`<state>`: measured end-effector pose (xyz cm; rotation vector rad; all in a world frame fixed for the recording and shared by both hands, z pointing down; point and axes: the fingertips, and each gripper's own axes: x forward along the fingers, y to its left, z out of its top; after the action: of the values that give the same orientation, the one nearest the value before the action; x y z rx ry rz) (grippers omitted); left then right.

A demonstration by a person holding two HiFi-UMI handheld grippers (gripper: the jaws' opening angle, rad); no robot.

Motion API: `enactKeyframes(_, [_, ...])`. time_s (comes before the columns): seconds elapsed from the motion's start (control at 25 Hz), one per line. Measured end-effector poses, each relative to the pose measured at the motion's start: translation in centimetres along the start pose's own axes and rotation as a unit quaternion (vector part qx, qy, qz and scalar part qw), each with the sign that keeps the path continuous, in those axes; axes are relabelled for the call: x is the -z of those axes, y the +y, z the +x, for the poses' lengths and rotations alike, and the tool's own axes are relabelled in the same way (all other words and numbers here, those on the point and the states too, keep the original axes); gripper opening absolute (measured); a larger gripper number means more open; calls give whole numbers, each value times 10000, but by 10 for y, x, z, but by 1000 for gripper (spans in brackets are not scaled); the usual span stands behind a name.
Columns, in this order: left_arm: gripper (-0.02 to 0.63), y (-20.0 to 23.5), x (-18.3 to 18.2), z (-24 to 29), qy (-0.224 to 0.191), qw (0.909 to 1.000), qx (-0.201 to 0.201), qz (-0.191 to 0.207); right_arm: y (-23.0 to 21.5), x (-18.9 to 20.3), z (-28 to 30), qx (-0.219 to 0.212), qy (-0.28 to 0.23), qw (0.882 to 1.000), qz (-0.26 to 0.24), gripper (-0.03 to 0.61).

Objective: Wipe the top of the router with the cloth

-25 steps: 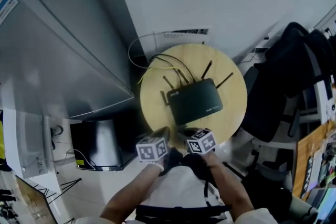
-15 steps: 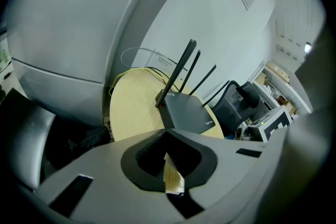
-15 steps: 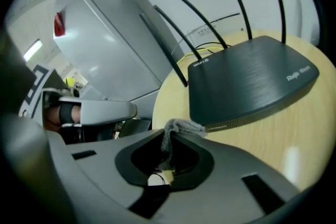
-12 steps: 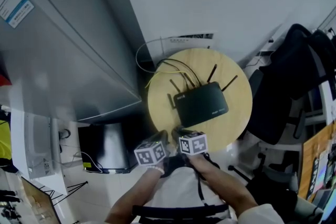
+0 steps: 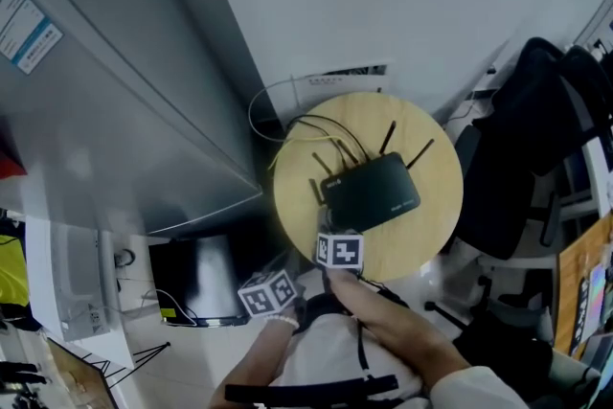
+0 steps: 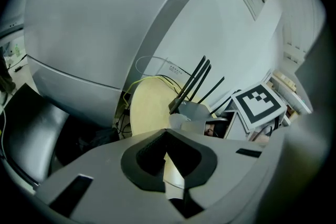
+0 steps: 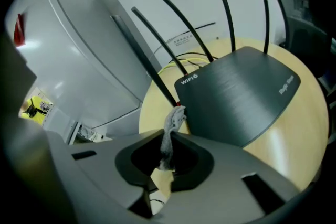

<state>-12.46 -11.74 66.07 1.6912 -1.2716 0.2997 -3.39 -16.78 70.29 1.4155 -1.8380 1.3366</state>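
Router [image 5: 374, 193] lay flat on the round wooden table [image 5: 433, 235], its long axis slanting from near-left to far-right in the head view, antennas [image 7: 181, 23] rising along its far edge toward the wall. Left gripper [image 6: 167, 132], jaws together and empty, hung off the table's left rim. Right gripper [image 7: 167, 140] was clamped on the cloth [image 7: 174, 119], just beside the router's near-left corner.

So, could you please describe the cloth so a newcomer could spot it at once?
On the round wooden table sits a black router. At its corner marked WIFI6, the right gripper pinches a small grey cloth, the only soft, crumpled thing there.
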Motion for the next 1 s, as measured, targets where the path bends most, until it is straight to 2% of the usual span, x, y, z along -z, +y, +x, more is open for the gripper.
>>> enactKeyframes(0.16, [-2, 9, 4, -8, -71, 9998, -69, -145, 1, -9, 13, 295, 2, 9996, 40, 40])
enactKeyframes(0.28, [-2, 14, 10, -16, -130, 9994, -165, -276, 1, -16, 20, 425, -164, 9989, -114, 40])
enactKeyframes(0.4, [-2, 13, 19, -23, -148, 9991, -179, -364, -1, -7, 17, 532, -80, 9983, -236, 40])
enactKeyframes(1.0, [-2, -23, 43, -17, -27, 9998, -164, -103, -29, 36, -20, 386, 61, 9976, -569, 40])
